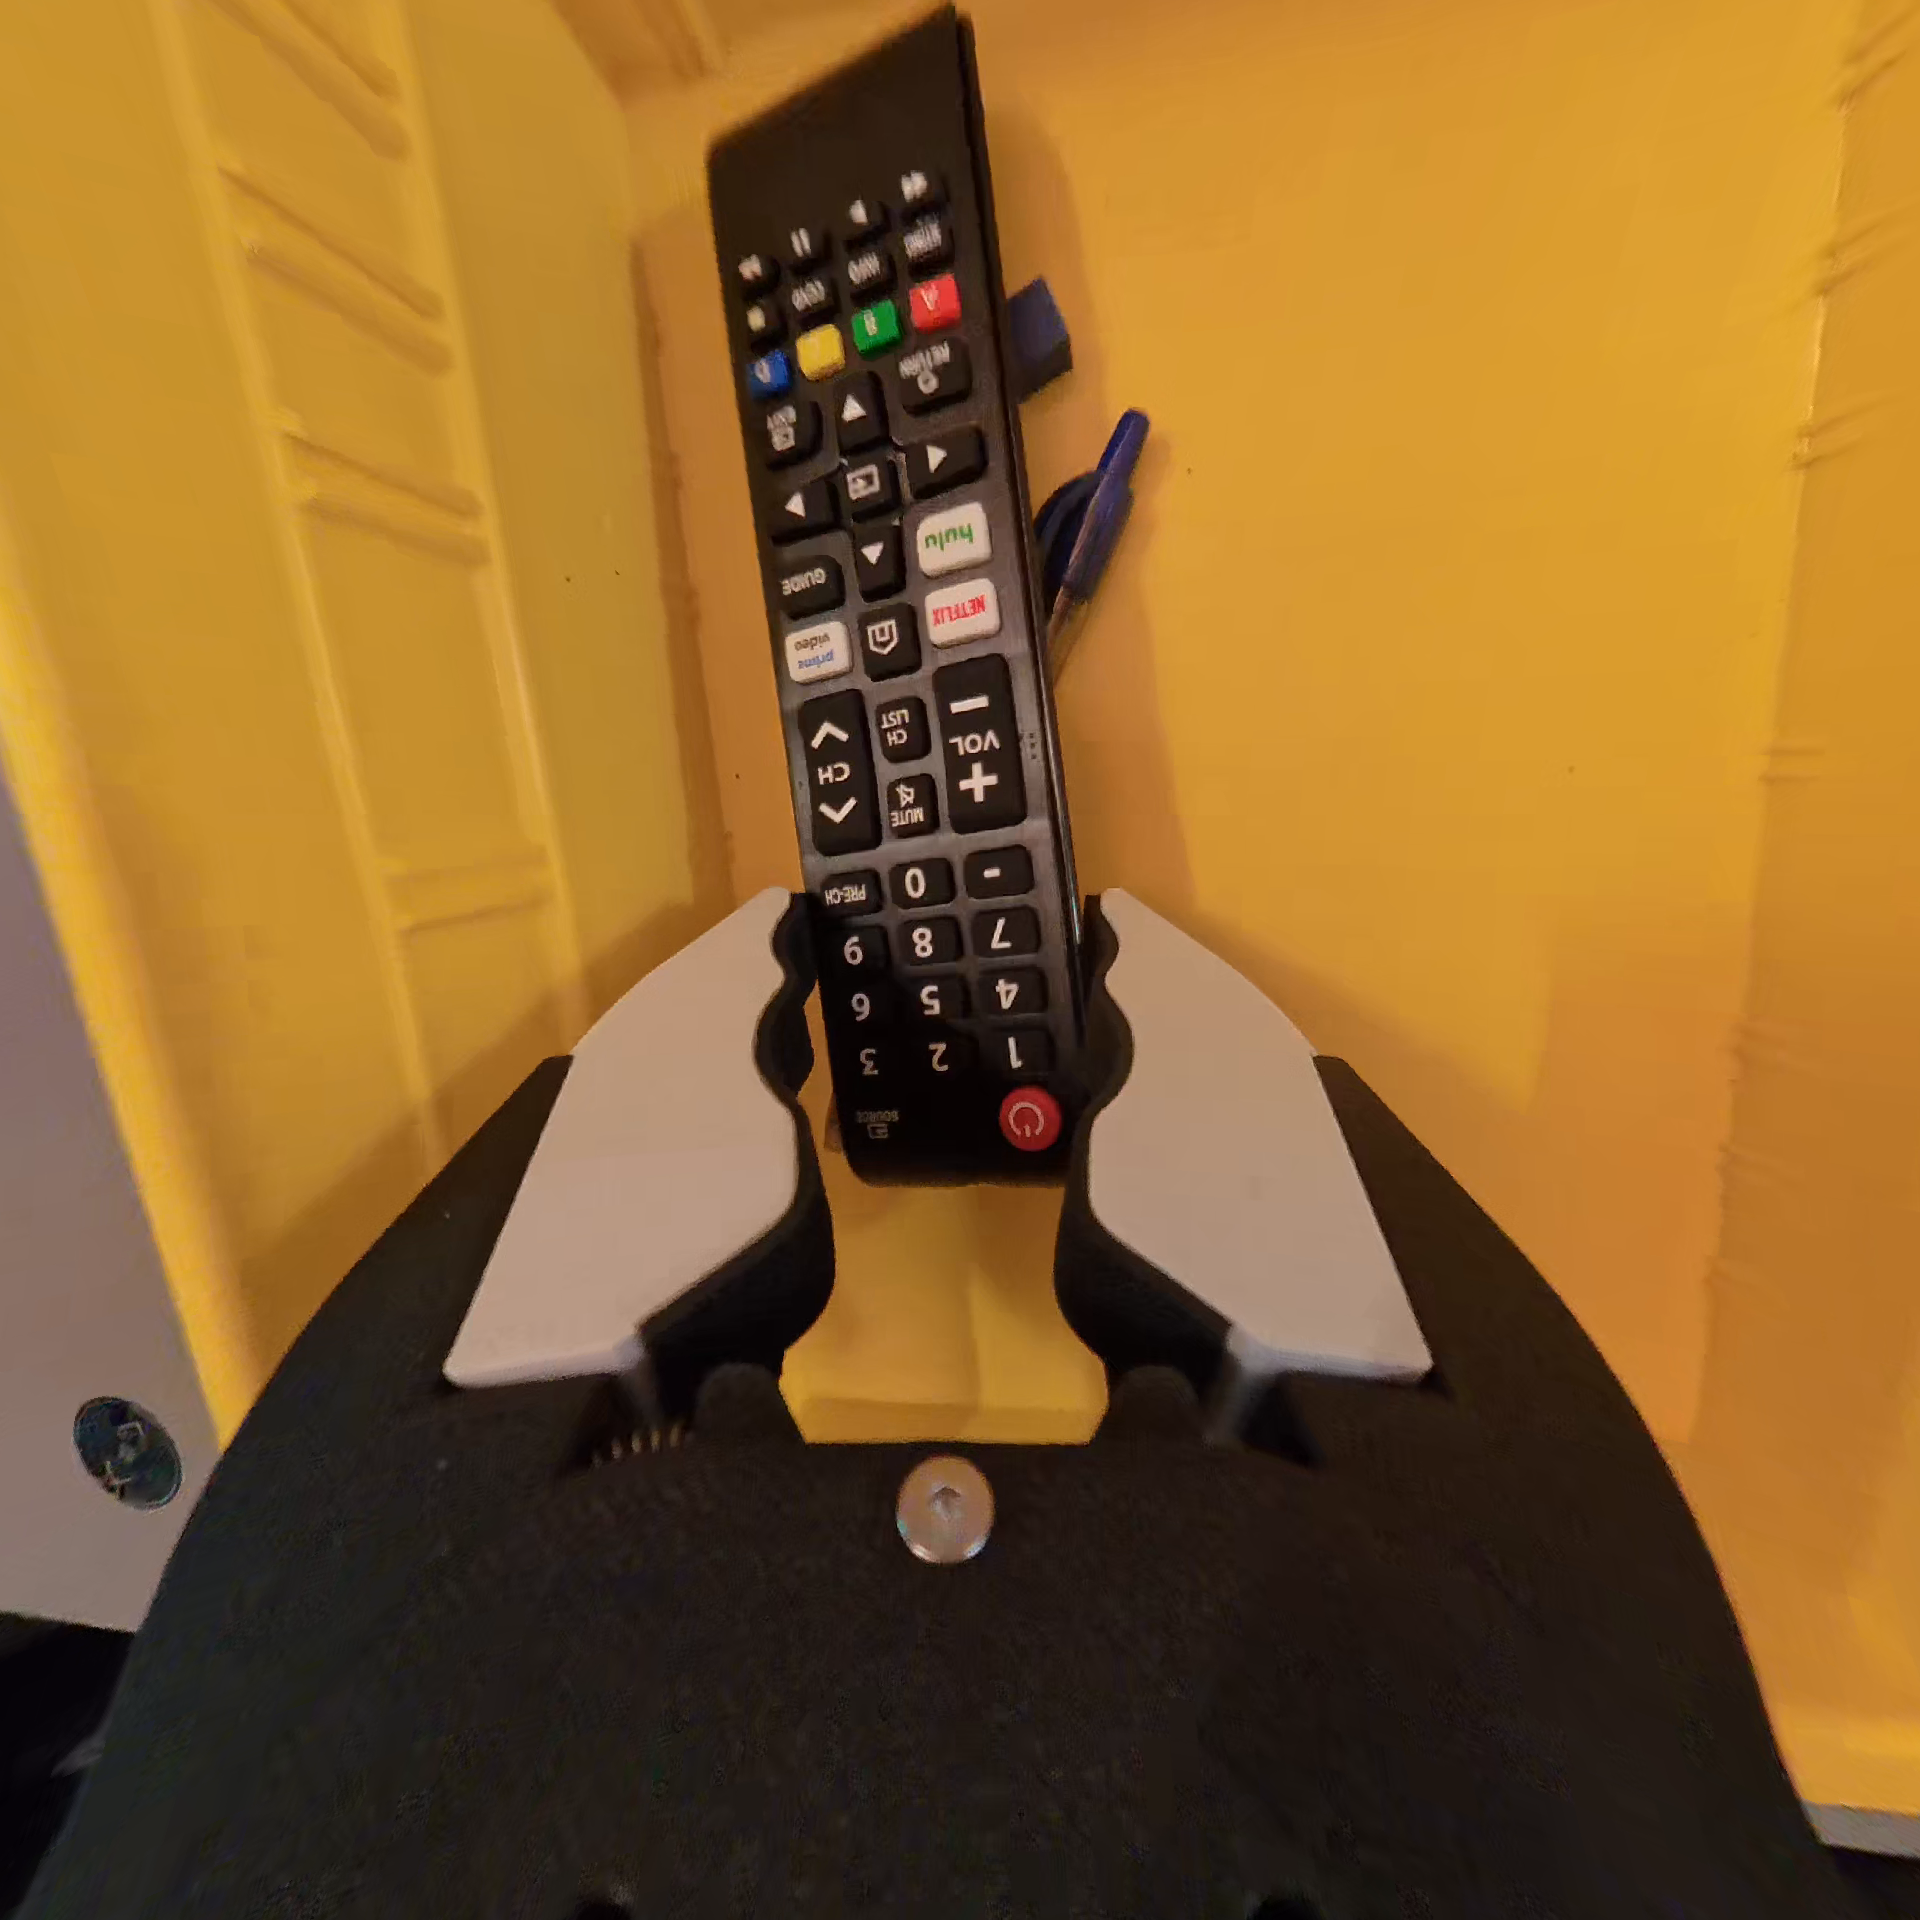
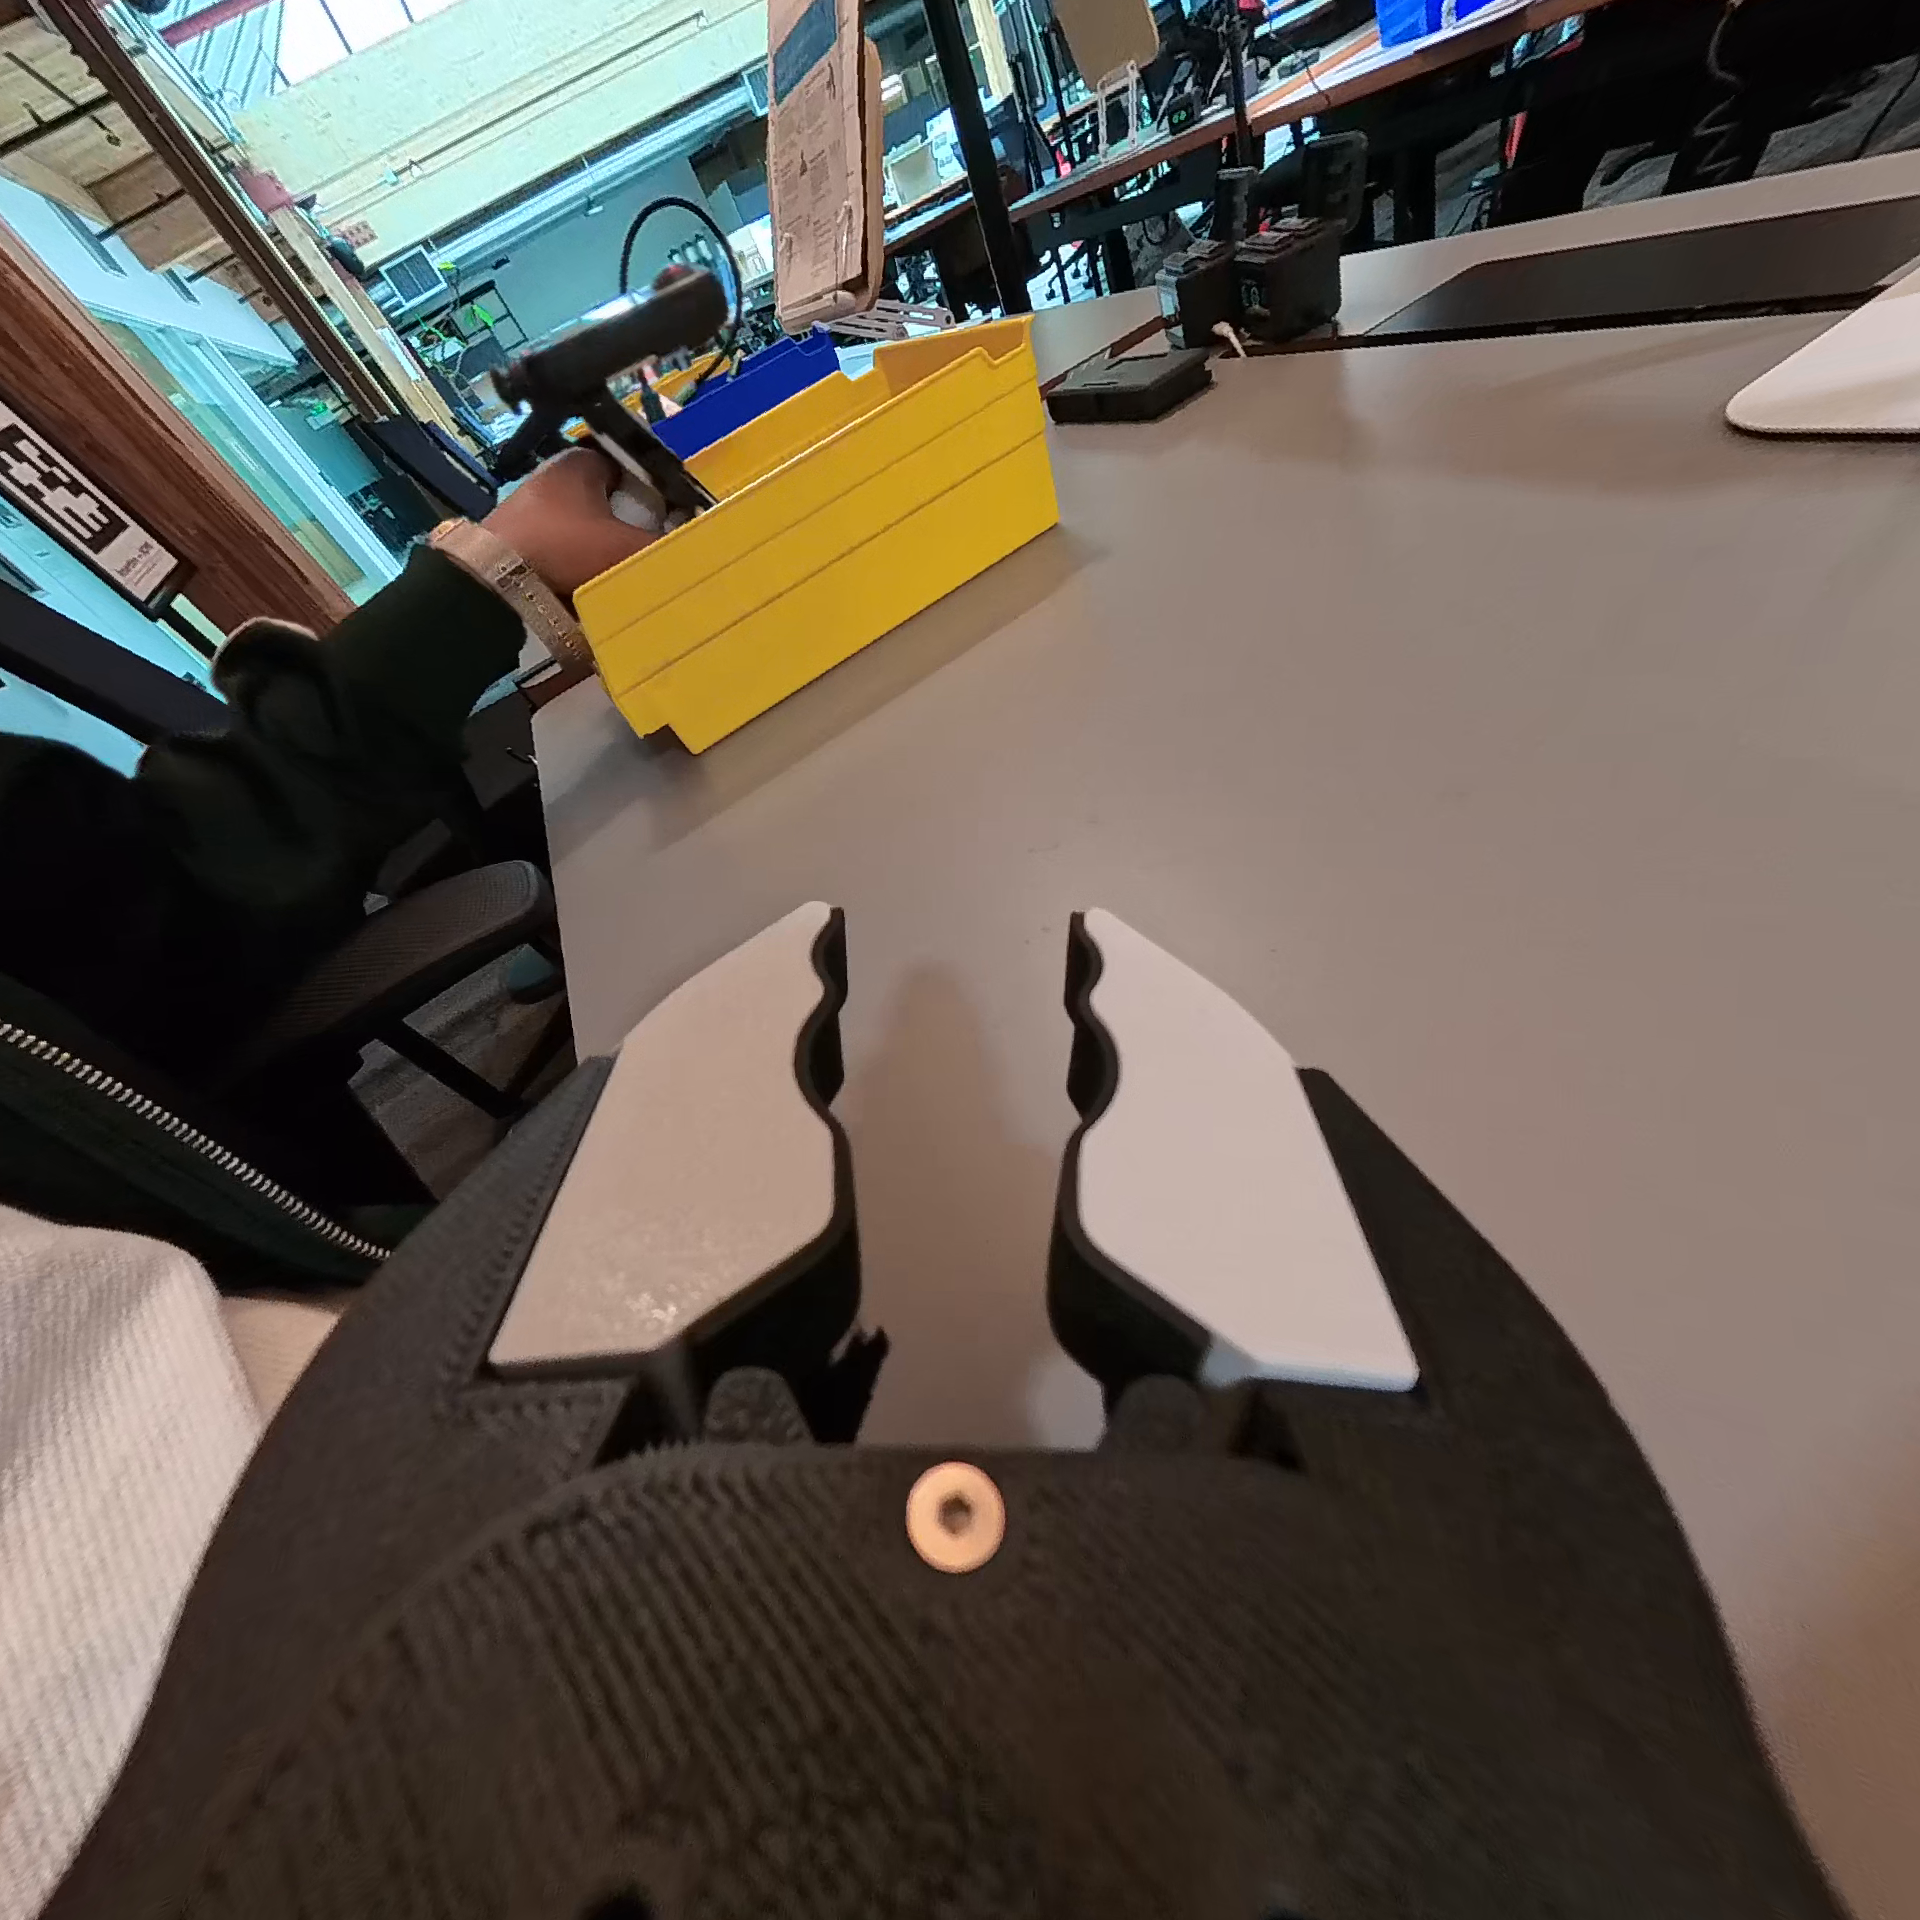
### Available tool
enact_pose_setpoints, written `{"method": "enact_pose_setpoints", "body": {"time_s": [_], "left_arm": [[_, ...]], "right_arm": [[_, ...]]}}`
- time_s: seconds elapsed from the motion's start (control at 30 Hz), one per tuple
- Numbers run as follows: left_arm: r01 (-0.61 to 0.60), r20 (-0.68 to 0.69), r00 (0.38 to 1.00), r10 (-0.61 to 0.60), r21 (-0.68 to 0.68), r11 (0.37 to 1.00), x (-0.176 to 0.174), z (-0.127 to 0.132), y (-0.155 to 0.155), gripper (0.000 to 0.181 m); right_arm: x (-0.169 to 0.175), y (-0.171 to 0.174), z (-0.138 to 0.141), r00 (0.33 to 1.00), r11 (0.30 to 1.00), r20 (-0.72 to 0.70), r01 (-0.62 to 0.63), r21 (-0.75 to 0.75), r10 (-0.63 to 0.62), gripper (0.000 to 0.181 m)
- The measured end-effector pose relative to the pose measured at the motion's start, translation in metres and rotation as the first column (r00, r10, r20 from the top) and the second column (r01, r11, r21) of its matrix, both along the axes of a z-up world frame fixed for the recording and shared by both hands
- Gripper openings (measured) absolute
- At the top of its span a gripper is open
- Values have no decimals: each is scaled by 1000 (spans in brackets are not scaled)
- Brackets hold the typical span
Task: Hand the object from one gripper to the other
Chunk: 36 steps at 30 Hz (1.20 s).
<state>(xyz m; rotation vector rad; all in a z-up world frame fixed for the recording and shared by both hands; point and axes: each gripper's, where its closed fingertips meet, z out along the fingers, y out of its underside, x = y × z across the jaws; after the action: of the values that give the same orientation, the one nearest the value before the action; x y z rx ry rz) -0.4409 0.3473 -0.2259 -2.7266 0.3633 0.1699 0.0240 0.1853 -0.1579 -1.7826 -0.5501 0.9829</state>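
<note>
In the left wrist view my left gripper (image 1: 943,914) is shut on the lower end of a black TV remote (image 1: 894,582) with coloured buttons. The remote points away from me inside a yellow bin (image 1: 1455,727). In the right wrist view my right gripper (image 2: 956,920) is open and empty, low over the grey table (image 2: 1351,779). The left gripper (image 2: 623,416), held by a hand, shows far off in that view, reaching into the yellow bin (image 2: 831,582). The remote is hidden there.
A blue pen (image 1: 1091,530) and a small dark blue block (image 1: 1039,332) lie on the bin floor beside the remote. A blue bin (image 2: 758,400) stands behind the yellow one. A black chair (image 2: 416,977) is at the table's left edge. A white object (image 2: 1829,384) lies at the right. Across from one pair of fingers to the other is roughly 50 centimetres. The white object (image 2: 1829,384) is about 40 centimetres from my right fingertips.
</note>
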Motion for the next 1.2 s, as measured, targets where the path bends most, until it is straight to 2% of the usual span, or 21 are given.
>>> {"method": "enact_pose_setpoints", "body": {"time_s": [0.2,0.37,0.5,0.6,0.73,0.93,1.07,1.2], "left_arm": [[45,-24,999,-41,201,978,-2,43,4,50],[83,10,996,-89,259,962,12,62,-1,50],[129,-23,991,-129,371,920,25,89,-2,49],[200,-45,978,-201,448,871,48,116,-6,49],[306,-60,946,-318,490,816,97,147,-17,49],[476,-93,849,-519,559,679,191,182,-38,50],[587,-132,754,-643,574,571,259,179,-58,50],[674,-173,634,-754,602,429,332,157,-87,50]], "right_arm": [[1,1,0,1000,1000,-10,3,-9,-3,41],[0,2,-1,1000,1000,-10,3,-9,-3,40],[0,2,-1,1000,1000,-9,6,-6,-6,40],[1,2,-1,1000,1000,-10,6,-8,-6,40],[-1,1,0,1000,1000,-18,-6,-9,6,41],[-4,-3,7,999,999,-24,-26,23,27,43],[1,-1,16,996,999,-83,-11,32,14,46],[15,8,24,988,998,-149,55,37,-49,56]]}}
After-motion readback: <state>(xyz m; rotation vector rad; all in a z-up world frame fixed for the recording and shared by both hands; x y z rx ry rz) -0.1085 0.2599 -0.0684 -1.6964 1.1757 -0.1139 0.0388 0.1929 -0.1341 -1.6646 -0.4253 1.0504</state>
